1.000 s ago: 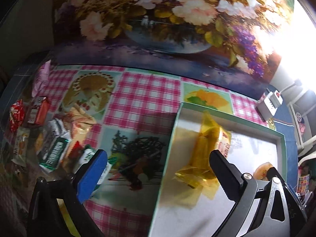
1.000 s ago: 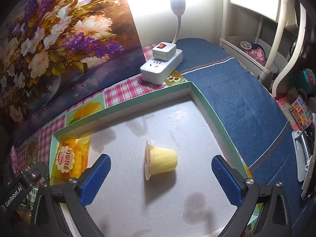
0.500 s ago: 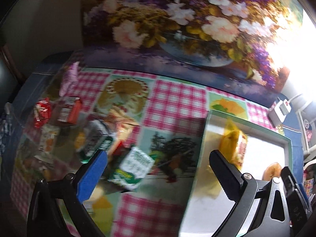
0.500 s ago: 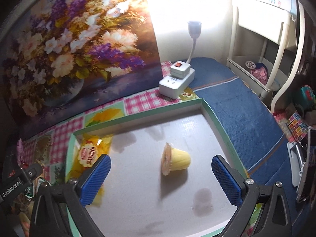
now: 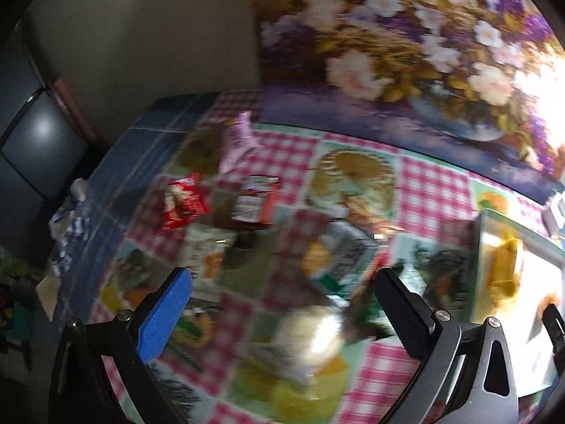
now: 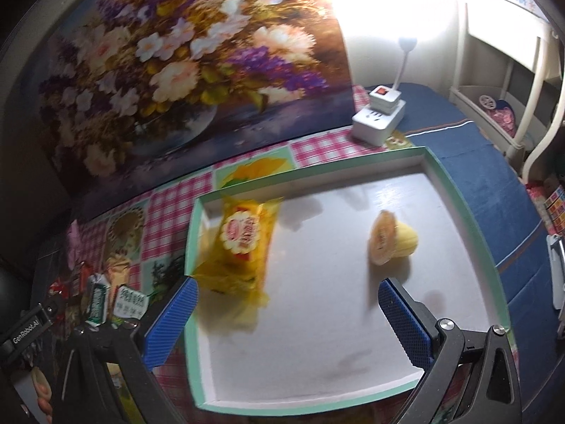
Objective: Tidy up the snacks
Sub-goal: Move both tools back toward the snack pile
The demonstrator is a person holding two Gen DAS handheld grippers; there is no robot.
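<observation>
A white tray with a green rim (image 6: 310, 171) holds a yellow snack packet (image 6: 243, 236) at its left and a yellow jelly cup (image 6: 393, 242) lying on its side at the right. My right gripper (image 6: 286, 318) hangs open over the tray's near half, holding nothing. In the blurred left wrist view, my left gripper (image 5: 282, 311) is open above a heap of loose snacks: a red packet (image 5: 182, 199), a red-and-white box (image 5: 256, 199), a pink packet (image 5: 236, 139) and a green-and-white packet (image 5: 339, 258). The tray (image 5: 483, 247) shows at the right edge.
A checked pink tablecloth (image 5: 430, 190) covers the table, with a flower painting (image 6: 183, 63) standing along the back. A white power strip (image 6: 379, 120) and lamp sit behind the tray. A blue cloth (image 6: 487, 176) and a white rack (image 6: 508, 81) lie to the right.
My left gripper has swung left, off the tray and over the snack heap. My right gripper has drawn back and turned left, so the whole tray now shows. Both stay open.
</observation>
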